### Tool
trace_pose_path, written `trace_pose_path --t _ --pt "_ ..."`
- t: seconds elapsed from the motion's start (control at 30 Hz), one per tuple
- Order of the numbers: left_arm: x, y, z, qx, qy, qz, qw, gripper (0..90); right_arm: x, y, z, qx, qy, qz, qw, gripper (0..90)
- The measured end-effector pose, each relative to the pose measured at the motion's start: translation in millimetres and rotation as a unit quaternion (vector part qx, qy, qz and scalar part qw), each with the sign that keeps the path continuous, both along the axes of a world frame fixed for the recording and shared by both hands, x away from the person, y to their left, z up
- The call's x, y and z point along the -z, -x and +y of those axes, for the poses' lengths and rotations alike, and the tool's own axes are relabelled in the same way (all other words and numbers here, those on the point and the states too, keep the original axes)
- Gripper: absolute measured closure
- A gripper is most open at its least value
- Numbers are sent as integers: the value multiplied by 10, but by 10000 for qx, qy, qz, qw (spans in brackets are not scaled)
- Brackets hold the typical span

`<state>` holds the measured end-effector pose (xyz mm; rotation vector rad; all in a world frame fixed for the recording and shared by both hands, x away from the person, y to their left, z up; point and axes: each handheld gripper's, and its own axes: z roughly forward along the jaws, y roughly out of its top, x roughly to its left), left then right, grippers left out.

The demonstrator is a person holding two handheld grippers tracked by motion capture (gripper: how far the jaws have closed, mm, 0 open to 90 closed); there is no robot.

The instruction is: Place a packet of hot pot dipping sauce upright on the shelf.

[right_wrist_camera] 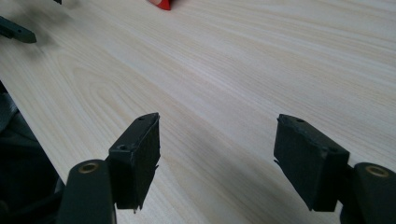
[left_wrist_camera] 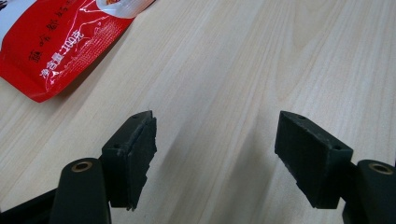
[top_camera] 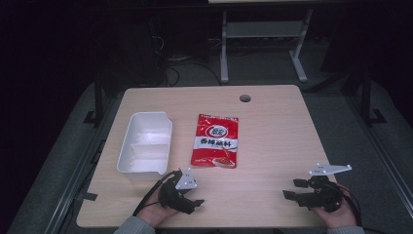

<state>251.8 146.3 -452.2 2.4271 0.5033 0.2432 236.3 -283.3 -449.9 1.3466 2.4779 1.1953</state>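
A red sauce packet (top_camera: pixel 216 141) with white lettering lies flat in the middle of the wooden table (top_camera: pixel 272 126); its lower corner shows at the top left of the left gripper view (left_wrist_camera: pixel 51 42). A white two-compartment plastic tray (top_camera: pixel 145 142) sits to its left. My left gripper (top_camera: pixel 193 196) rests near the table's front edge, below the packet, open with bare wood between its pads (left_wrist_camera: pixel 135 154). My right gripper (top_camera: pixel 292 188) sits at the front right, also open over bare wood (right_wrist_camera: pixel 217 158). A tip of the red packet (right_wrist_camera: pixel 164 3) shows at the top of the right gripper view.
A round cable hole (top_camera: pixel 245 98) sits near the table's far edge. Beyond the table stand a white desk frame (top_camera: pixel 263 34) and dark floor. The other gripper's jaw tip (right_wrist_camera: pixel 16 30) shows at the top left of the right gripper view.
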Motion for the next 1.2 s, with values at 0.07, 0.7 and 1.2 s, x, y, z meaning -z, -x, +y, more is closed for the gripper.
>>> trace_pose_path --t 0.07,0.7,1.2 --pt "1 0 -4 -2 12 -1 10000 283 5 -1 9 -21 16 1 10000 307" --pt "-71 -116 -39 -284 30 99 9995 581 69 -55 110 -291 -48 277 9992 398" --pt "-227 -338 -354 -518 155 -78 9985 889 -116 -456 352 -543 -262 426 9973 438"
